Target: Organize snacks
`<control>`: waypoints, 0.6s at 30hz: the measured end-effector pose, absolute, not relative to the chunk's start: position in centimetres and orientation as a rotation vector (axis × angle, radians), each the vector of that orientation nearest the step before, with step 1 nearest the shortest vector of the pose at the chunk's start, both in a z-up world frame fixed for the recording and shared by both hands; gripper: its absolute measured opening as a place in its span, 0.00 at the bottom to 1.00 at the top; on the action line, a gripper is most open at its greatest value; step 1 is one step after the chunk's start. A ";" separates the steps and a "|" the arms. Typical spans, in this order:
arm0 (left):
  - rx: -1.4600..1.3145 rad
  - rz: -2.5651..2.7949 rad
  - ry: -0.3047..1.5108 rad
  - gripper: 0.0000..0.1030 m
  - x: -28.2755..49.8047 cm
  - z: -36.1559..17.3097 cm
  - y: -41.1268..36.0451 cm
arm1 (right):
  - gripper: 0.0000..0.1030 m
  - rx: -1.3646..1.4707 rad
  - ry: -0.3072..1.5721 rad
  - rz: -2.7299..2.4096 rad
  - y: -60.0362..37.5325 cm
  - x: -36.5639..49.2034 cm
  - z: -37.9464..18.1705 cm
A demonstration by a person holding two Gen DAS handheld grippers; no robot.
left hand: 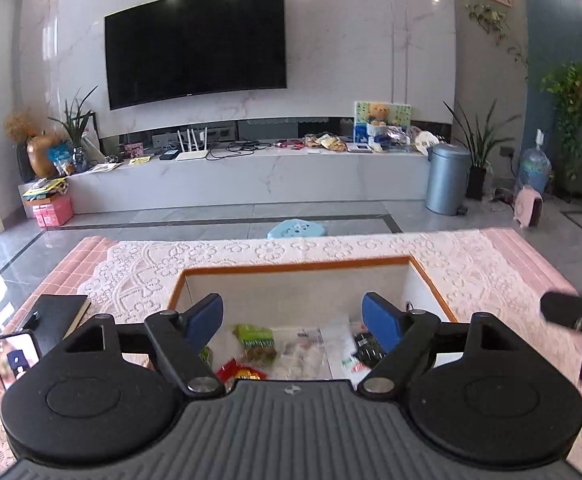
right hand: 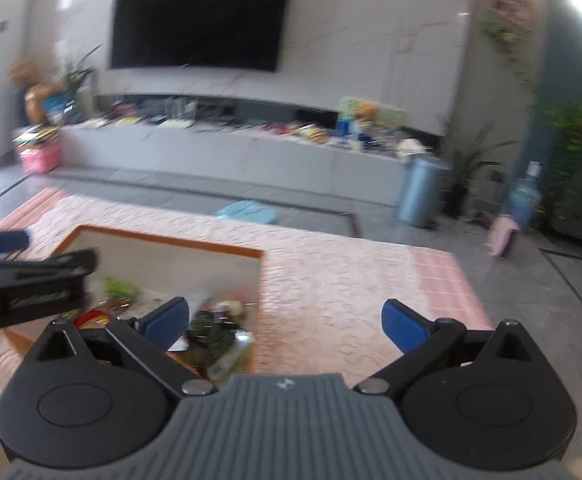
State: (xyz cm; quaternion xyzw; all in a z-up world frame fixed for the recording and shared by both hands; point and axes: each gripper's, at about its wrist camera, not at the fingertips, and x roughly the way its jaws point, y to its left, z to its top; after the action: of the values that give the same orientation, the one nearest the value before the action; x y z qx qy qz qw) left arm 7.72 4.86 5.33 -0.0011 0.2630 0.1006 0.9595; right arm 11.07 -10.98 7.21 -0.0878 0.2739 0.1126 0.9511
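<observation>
blur: right wrist view smeared | hidden: snack packets (left hand: 257,344) partly behind gripper | labels: unreadable

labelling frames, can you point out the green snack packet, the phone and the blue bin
green snack packet (left hand: 254,335), left wrist view, on its green top half
phone (left hand: 14,356), left wrist view, middle of its lit screen
blue bin (left hand: 447,179), left wrist view, on its round side wall
</observation>
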 end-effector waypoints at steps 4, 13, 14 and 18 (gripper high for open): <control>0.054 0.203 0.547 0.90 6.2 4.3 3.1 | 0.97 -0.127 0.540 0.197 -12.7 9.5 7.0; 0.099 0.190 0.586 0.90 3.8 2.7 1.0 | 0.97 -0.046 0.530 0.183 -15.1 6.4 4.7; 0.101 0.188 0.587 0.90 3.7 2.7 0.9 | 0.97 -0.046 0.533 0.191 -15.2 6.1 4.3; 0.080 0.186 0.597 0.90 3.3 2.5 0.4 | 0.97 -0.046 0.550 0.190 -15.6 5.2 2.9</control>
State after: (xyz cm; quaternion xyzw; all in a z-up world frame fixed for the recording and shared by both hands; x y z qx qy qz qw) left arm 3.26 0.43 2.46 0.0392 0.2938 0.0915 0.9507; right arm 5.19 -15.61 2.89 -0.0228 0.2710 0.0936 0.9578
